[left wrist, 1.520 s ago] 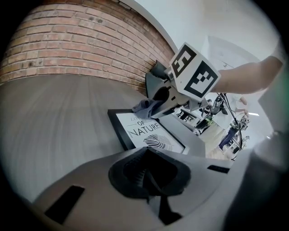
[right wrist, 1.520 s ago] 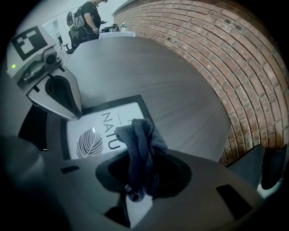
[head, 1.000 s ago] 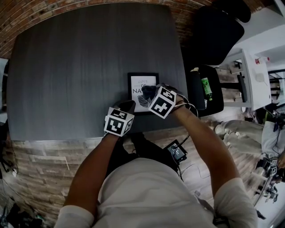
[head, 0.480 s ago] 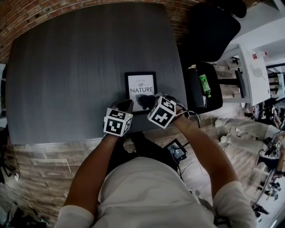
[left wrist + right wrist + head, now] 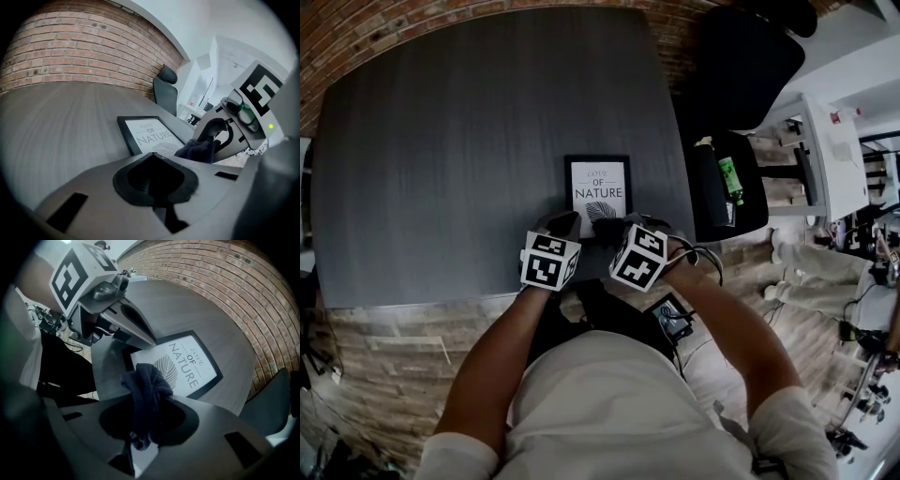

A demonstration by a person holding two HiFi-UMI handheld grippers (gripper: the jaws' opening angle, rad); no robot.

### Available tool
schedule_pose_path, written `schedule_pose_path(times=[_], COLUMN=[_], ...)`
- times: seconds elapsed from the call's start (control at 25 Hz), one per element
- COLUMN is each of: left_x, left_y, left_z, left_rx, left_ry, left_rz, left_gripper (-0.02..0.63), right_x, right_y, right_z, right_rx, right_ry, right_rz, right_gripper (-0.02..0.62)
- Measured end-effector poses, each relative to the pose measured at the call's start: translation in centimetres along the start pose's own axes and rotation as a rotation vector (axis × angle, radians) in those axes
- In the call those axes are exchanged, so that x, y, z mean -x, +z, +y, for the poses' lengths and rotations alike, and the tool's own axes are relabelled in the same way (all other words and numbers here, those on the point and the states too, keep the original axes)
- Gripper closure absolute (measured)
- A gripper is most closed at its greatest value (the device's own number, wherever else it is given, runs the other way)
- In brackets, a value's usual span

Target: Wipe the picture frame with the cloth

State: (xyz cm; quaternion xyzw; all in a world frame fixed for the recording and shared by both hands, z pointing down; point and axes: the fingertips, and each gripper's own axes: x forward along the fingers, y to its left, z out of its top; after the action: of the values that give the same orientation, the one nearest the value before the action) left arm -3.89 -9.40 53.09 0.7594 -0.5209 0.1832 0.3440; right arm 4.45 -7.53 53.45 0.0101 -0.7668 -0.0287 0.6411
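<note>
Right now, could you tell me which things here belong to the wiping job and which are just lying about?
Job:
frame
cloth, clamped in the right gripper
left gripper, shut, near the frame

Lying about:
chair
green bottle
white shelf

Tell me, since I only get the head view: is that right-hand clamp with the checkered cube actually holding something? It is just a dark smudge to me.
Observer: Yes. The right gripper view shows the right gripper shut on a bunched dark blue cloth.
Operator: And the other clamp?
Observer: The left gripper has its jaws together, with nothing between them.
Operator: Is the cloth on the picture?
Observer: It hangs over the near end of the picture frame, by the leaf print. Whether it touches the glass I cannot tell.
</note>
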Motion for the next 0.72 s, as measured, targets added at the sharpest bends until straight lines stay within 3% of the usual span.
schedule_pose_path(times=[0.28, 0.52, 0.72], left_x=[0.1, 0.2, -0.1], left_y=[0.0, 0.1, -0.3], left_z=[0.1, 0.1, -0.2], left_rx=[-0.011, 0.015, -0.104], left_ry=[0.014, 0.010, 0.016], left_rz=[-0.008, -0.004, 0.034], left_gripper=[0.600, 0.600, 0.600], right_x=[0.8, 3.0, 4.1], right_y=[-0.1, -1.2, -0.9], right_z=[2.3, 5.8, 3.1], right_rx=[0.031, 0.075, 0.044], right_ry=[0.049, 0.258, 0.208], right_rz=[-0.011, -0.004, -0.064], right_gripper=[0.486, 0.486, 0.485])
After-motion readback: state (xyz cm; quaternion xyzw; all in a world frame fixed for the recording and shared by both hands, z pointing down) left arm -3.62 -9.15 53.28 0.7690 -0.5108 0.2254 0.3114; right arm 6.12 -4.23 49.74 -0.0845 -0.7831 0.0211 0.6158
